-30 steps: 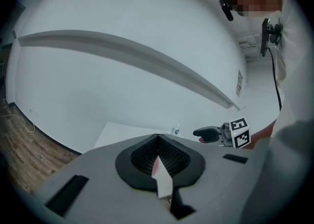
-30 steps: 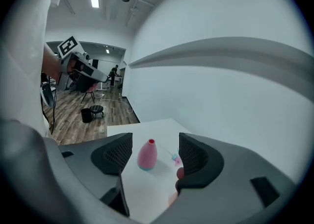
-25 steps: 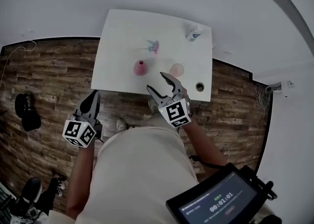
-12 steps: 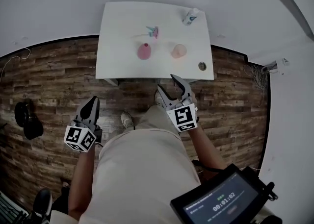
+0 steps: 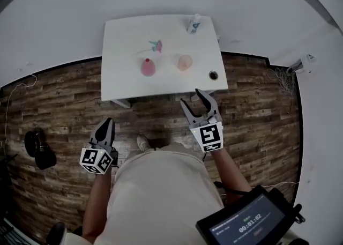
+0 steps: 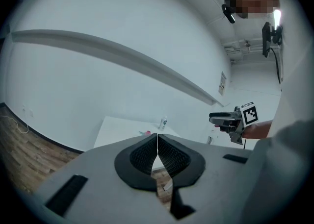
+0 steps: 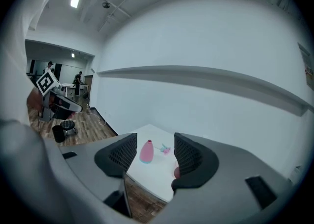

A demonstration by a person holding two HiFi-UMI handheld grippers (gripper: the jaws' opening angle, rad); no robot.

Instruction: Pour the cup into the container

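Observation:
A pink narrow-necked container (image 5: 146, 67) and a peach cup (image 5: 184, 62) stand side by side on the white table (image 5: 123, 78). Both grippers hang over the wooden floor, short of the table's near edge. My right gripper (image 5: 193, 98) is open and points at the table; its jaws have just been closing part-way, with nothing between them. In the right gripper view the container (image 7: 146, 152) shows between the fingers (image 7: 189, 157), and the cup (image 7: 175, 172) peeks from behind the right one. My left gripper (image 5: 108, 125) is shut and empty, lower left; its pads (image 6: 164, 157) meet.
A small bottle (image 5: 193, 23) stands at the table's far right corner. A pink and teal object (image 5: 156, 46) lies behind the container, and a small dark round thing (image 5: 214, 75) sits near the table's right front corner. A dark stool (image 5: 38, 150) stands on the floor at left.
Both grippers have drawn back from the table, which now lies farther off. The right gripper's jaws stand narrower than a second ago. The left gripper stays shut.

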